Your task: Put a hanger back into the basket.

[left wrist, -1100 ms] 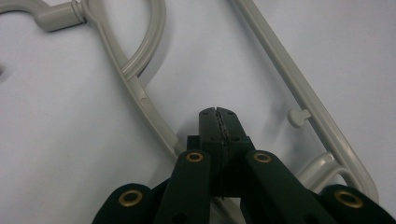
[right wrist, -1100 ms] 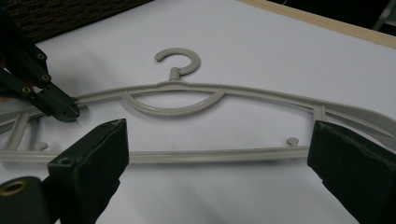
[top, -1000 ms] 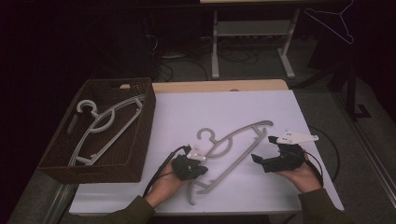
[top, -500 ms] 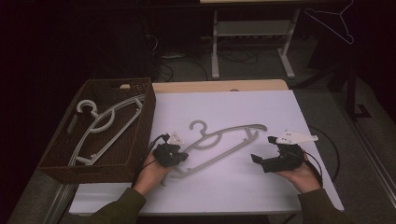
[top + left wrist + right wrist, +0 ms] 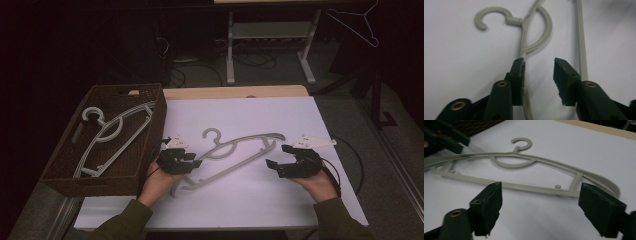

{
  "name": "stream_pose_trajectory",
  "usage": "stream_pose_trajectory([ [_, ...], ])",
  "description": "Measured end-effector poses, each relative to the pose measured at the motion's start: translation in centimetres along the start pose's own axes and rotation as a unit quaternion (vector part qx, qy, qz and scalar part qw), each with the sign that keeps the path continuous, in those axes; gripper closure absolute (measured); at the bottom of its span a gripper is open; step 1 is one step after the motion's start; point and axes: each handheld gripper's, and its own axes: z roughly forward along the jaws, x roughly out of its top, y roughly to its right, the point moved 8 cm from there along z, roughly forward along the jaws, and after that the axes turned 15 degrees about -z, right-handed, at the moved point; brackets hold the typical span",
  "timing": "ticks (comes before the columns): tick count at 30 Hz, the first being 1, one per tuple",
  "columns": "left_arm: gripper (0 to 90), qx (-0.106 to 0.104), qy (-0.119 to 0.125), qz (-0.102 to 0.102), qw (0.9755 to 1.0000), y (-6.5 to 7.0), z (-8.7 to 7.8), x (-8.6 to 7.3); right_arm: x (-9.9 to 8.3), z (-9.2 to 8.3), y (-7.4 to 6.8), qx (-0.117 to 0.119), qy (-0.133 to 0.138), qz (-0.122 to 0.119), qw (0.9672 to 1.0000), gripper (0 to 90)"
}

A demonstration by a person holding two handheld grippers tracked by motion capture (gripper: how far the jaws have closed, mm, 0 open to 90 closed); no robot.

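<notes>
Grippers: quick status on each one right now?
Left gripper: open, jaws just opening; hanger arm lies against one pad, unclamped.
Right gripper: open, jaws just closing, nothing between them.

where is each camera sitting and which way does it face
High view: above the person's side, facing forward and down on the white table; both hands, left claw and right claw show.
Left gripper view: rides the left claw, facing the grey plastic hanger; open jaws show.
Right gripper view: rides the right claw, facing the hanger; wide jaws show.
All share the hanger.
</notes>
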Motion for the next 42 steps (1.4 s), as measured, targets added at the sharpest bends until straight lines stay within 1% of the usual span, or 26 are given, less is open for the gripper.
stream_pose_trajectory([
  [1,49.6,-0.003,0.013,-0.009,0.9999,0.1,0.0,0.2,0.1,0.4,0.4,-0.009,-0.002,0.005,0.9999,25.5],
  [2,46.4,-0.005,0.012,-0.009,0.9999,0.0,-0.2,0.3,0.2,0.8,0.8,-0.017,-0.001,0.014,0.9997,30.9],
  [3,43.0,-0.008,0.018,-0.016,0.9997,0.0,-0.2,0.4,0.2,1.2,1.2,-0.023,-0.002,0.022,0.9995,36.5],
  [4,39.4,-0.005,0.022,-0.014,0.9996,-0.1,-0.2,0.5,0.3,1.6,1.6,-0.029,-0.002,0.024,0.9993,42.7],
  [5,36.8,-0.004,0.03,-0.018,0.9994,0.0,-0.2,0.7,0.2,2.0,1.9,-0.034,-0.004,0.025,0.9991,49.4],
  [6,34.5,-0.003,0.031,-0.017,0.9994,-0.1,-0.2,0.8,0.2,2.3,2.1,-0.034,-0.004,0.027,0.999,55.2],
  [7,32.7,0.001,0.03,-0.013,0.9995,-0.3,-0.3,0.8,0.2,2.6,2.3,-0.036,-0.006,0.026,0.999,60.8],
  [8,31.2,0.0,0.036,-0.018,0.9992,-0.3,-0.2,0.9,0.2,3.0,2.5,-0.039,-0.009,0.026,0.9989,66.2],
  [9,29.8,0.002,0.034,-0.019,0.9992,-0.4,-0.2,0.9,0.1,3.3,2.7,-0.043,-0.013,0.033,0.9984,71.0],
  [10,28.8,0.001,0.038,-0.023,0.999,-0.4,-0.1,0.9,0.0,3.6,3.1,-0.046,-0.015,0.034,0.9983,75.5],
  [12,28.2,0.004,0.037,-0.021,0.9991,-0.5,-0.1,0.9,-0.3,4.3,3.8,-0.056,-0.025,0.039,0.9973,84.0],
  [14,27.7,0.004,0.038,-0.023,0.999,-0.5,-0.2,0.8,-0.8,4.8,4.5,-0.067,-0.038,0.037,0.9963,89.6],
  [15,27.7,0.005,0.036,-0.02,0.9991,-0.6,-0.2,0.8,-1.0,5.1,4.8,-0.07,-0.043,0.036,0.9959,89.7],
  [16,27.7,0.005,0.035,-0.022,0.9991,-0.7,-0.2,0.8,-1.2,5.3,5.0,-0.072,-0.048,0.042,0.9954,89.8],
  [17,27.6,0.006,0.036,-0.02,0.9991,-0.7,-0.2,0.8,-1.5,5.6,5.2,-0.072,-0.051,0.04,0.9953,89.8],
  [18,27.6,0.006,0.037,-0.022,0.9991,-0.8,-0.3,0.8,-1.6,5.9,5.3,-0.072,-0.056,0.041,0.995,89.8],
  [20,27.5,0.006,0.043,-0.028,0.9987,-0.8,-0.2,0.9,-2.0,6.4,5.4,-0.071,-0.066,0.034,0.9946,89.8],
  [21,27.5,0.008,0.038,-0.023,0.999,-0.9,-0.3,0.9,-2.1,6.5,5.4,-0.072,-0.069,0.036,0.9944,89.8],
  [24,27.5,0.01,0.035,-0.024,0.999,-0.9,-0.2,0.8,-2.3,6.6,5.3,-0.071,-0.074,0.038,0.994,89.9],
  [25,27.5,0.014,0.032,-0.022,0.9991,-1.0,-0.2,0.7,-2.3,6.6,5.4,-0.072,-0.074,0.035,0.9941,89.9],
  [28,27.5,0.014,0.037,-0.027,0.9988,-1.1,-0.1,0.8,-2.3,6.6,5.4,-0.073,-0.078,0.031,0.9938,89.9],
  [29,27.6,0.015,0.035,-0.024,0.999,-1.2,-0.1,0.8,-2.4,6.6,5.3,-0.073,-0.08,0.031,0.9936,89.9],
  [36,27.6,0.02,0.036,-0.026,0.9988,-1.4,-0.1,0.8,-2.8,6.8,5.4,-0.074,-0.09,0.026,0.9928,89.9],
  [42,27.6,0.026,0.029,-0.02,0.999,-1.5,0.3,0.8,-3.2,7.0,5.3,-0.07,-0.099,0.03,0.9921,90.0],
])
